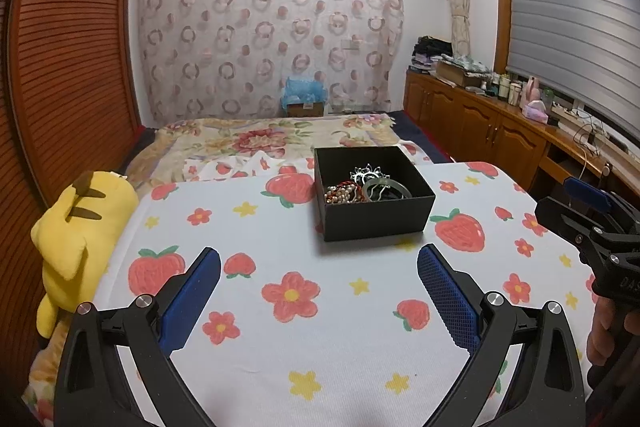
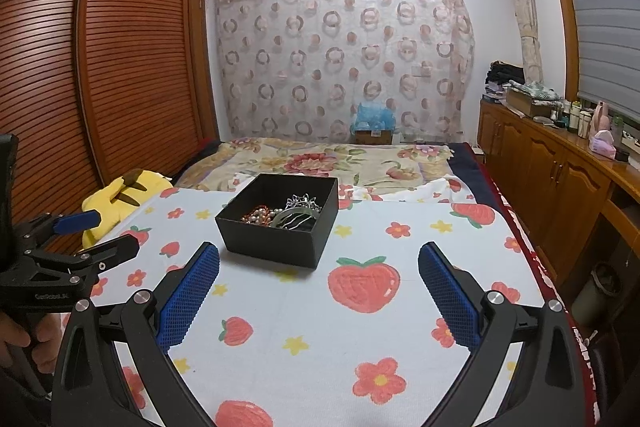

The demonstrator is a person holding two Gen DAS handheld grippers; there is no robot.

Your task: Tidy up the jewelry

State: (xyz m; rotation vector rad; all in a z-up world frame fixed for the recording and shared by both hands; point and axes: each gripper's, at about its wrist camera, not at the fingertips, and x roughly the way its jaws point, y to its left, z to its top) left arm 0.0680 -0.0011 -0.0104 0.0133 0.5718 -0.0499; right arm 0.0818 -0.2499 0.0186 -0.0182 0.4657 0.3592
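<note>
A black open box (image 1: 376,217) (image 2: 276,241) stands on the strawberry-print cloth. Inside lie a pearl and red bead bracelet (image 1: 344,191) (image 2: 256,217), a silver tiara (image 1: 366,171) (image 2: 304,203), a green bangle (image 1: 386,185) and a hair comb (image 2: 290,219). My left gripper (image 1: 319,259) is open and empty, a little short of the box. My right gripper (image 2: 319,255) is open too, with the box just ahead and to the left of it. Each gripper also shows at the edge of the other's view: the right gripper (image 1: 576,205) and the left gripper (image 2: 100,231).
The cloth covers a flat surface (image 1: 280,347) at the foot of a bed with a floral blanket (image 1: 260,137). A yellow plush toy (image 1: 80,227) lies at the left edge. Wooden cabinets (image 2: 560,179) run along the right, a louvred wardrobe (image 2: 100,67) along the left. A hand (image 2: 16,339) holds the left gripper.
</note>
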